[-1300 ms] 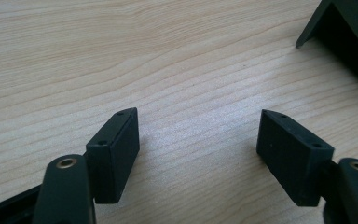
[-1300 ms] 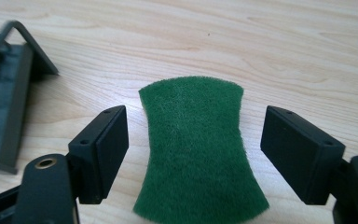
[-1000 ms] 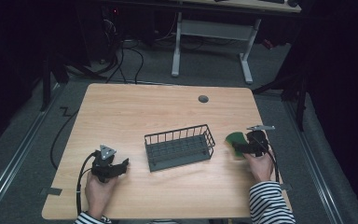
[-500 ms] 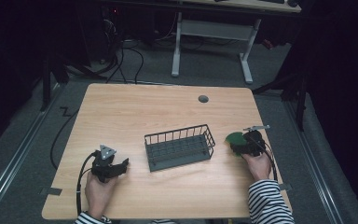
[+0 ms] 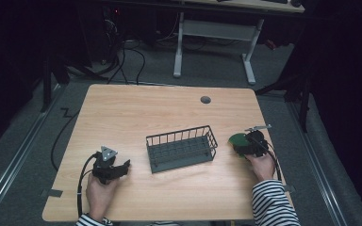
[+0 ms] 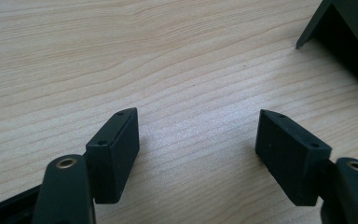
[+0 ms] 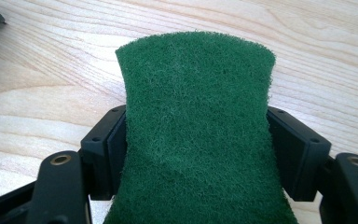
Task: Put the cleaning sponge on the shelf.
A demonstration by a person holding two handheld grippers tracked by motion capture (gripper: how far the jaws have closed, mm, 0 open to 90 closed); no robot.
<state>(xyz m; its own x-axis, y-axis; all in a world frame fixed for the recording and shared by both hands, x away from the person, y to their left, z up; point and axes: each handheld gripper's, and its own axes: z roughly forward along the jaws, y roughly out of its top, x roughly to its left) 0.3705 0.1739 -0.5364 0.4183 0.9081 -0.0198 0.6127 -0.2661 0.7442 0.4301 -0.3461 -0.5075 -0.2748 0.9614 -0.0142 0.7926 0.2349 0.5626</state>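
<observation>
A green scouring pad (image 7: 196,130) is pinched between the jaws of my right gripper (image 7: 196,154), its edges pressed inward. From above, the pad (image 5: 237,140) pokes out of that gripper (image 5: 244,145) just right of a dark wire basket (image 5: 181,148) at the table's middle. My left gripper (image 5: 122,165) rests near the front left of the table, its jaws spread wide over bare wood in the left gripper view (image 6: 196,144). A corner of the basket (image 6: 345,32) shows at the upper right there.
The wooden table (image 5: 136,113) has a round cable hole (image 5: 205,100) near its back edge. Cables trail off the left side onto the floor. A white desk frame (image 5: 214,44) stands behind the table.
My right gripper with the green pad has shifted slightly left, toward the basket. The left gripper has stayed put.
</observation>
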